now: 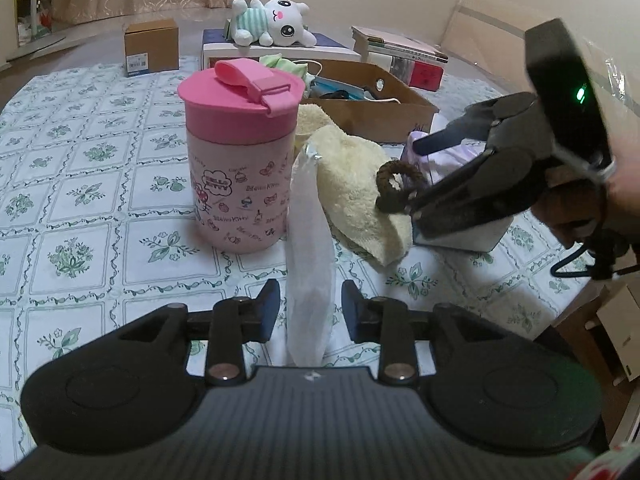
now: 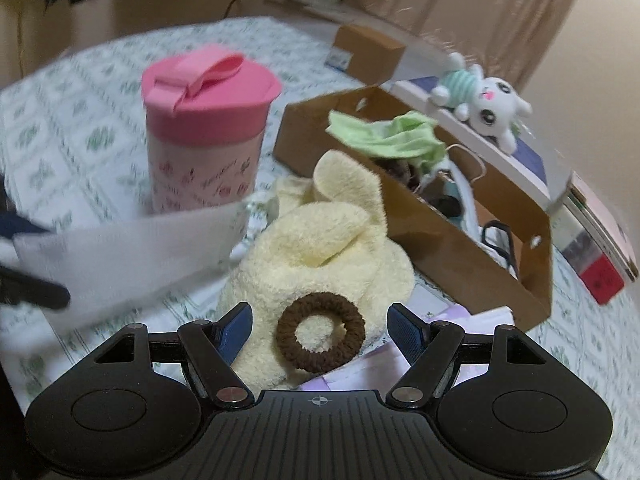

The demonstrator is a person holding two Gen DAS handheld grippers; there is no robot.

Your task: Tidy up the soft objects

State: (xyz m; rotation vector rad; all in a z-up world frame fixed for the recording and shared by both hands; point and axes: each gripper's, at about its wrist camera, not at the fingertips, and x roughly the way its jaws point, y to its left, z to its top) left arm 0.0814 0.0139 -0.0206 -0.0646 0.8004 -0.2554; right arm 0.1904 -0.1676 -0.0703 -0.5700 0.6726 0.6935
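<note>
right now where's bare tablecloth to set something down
Free: the tablecloth left of the pink Hello Kitty cup, up to the small brown box. Crowded: right of the cup, where yellow towel, hair tie and open cardboard box cluster.

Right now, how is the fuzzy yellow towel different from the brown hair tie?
The fluffy pale yellow towel is big and crumpled in folds; the dark brown ring-shaped hair tie is small and round with a hole. The towel lies on the table, while the hair tie rests on top of the towel. Both look soft.
</note>
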